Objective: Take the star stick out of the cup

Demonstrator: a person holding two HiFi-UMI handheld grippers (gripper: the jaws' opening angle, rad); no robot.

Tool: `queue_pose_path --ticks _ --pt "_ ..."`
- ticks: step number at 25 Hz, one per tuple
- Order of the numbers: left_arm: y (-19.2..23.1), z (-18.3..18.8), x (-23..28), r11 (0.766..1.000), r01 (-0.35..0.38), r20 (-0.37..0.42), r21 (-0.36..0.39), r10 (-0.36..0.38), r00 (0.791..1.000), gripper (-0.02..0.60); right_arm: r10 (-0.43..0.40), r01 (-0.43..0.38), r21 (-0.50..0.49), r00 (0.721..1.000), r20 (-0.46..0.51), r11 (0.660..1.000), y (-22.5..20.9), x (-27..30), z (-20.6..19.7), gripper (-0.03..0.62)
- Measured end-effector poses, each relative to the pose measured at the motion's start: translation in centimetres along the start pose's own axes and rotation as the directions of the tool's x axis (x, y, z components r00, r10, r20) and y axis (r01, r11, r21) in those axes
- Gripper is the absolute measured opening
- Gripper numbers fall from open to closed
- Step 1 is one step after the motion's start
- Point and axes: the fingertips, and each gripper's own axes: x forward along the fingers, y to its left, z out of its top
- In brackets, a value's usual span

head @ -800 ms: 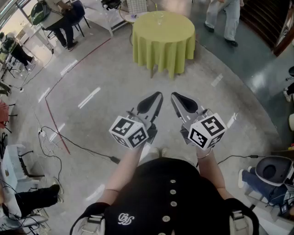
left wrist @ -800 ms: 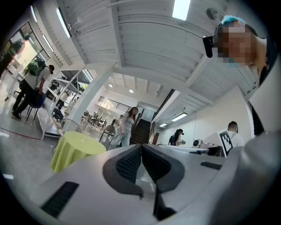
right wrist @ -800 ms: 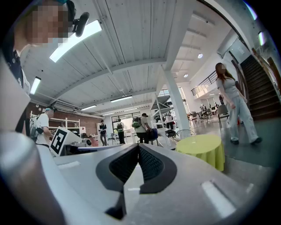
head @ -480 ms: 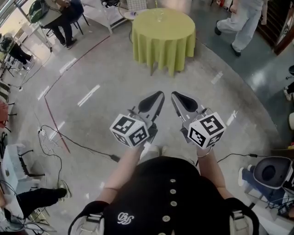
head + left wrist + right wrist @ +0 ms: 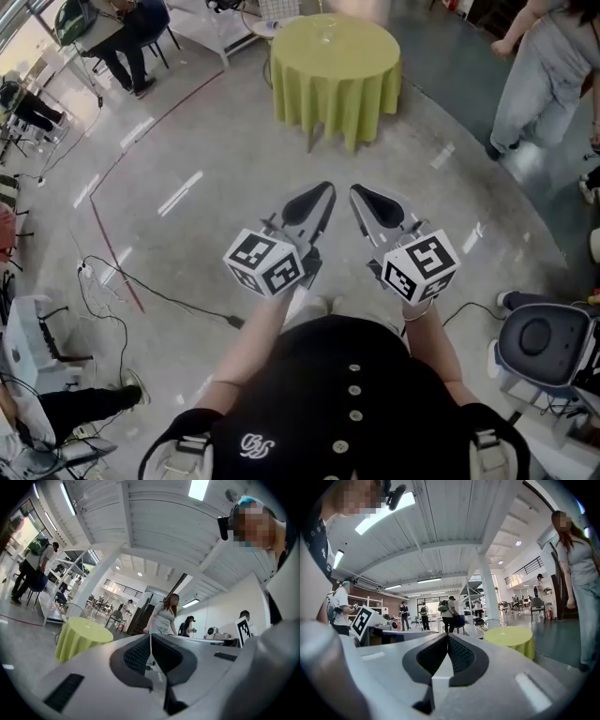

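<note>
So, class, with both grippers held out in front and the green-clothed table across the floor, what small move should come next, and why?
Probably a step toward the table. The left gripper and right gripper are both shut with nothing between them, and the table stands well beyond them; what sits on it is too small to make out.

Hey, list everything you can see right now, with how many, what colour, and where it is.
round table: one, yellow-green cloth, straight ahead, far side of the floor
small clear item: one, on the table, too small to identify
walking person: one, grey clothes, upper right
seated person: one, dark clothes, upper left
cables: several, black, floor at left
floor line: one, red, left
left gripper: one, grey, jaws together, empty
right gripper: one, grey, jaws together, empty
</note>
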Motion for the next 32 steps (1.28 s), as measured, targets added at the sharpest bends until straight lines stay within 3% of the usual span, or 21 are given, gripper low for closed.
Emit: queue_pose_path --ticks 11,20,32 --pt "2.5 0.9 -0.9 1.0 0.021 -0.009 0.0 -0.021 1.0 0.02 -0.051 0.051 0.063 0.999 -0.005 0.997 0.3 1.8 -0.9 0.003" --pt "4.2 0.7 0.0 1.0 0.015 -0.009 -0.006 -0.015 1.0 0.02 -0.042 0.042 0.062 0.999 -0.004 0.997 -0.5 3.5 -0.9 0.003" --pt "9.7 1.8 6.6 1.0 0.004 -0.017 0.012 -0.004 1.0 0.02 -0.018 0.017 0.079 1.0 0.011 0.997 -7.4 9.6 -0.3 0.003"
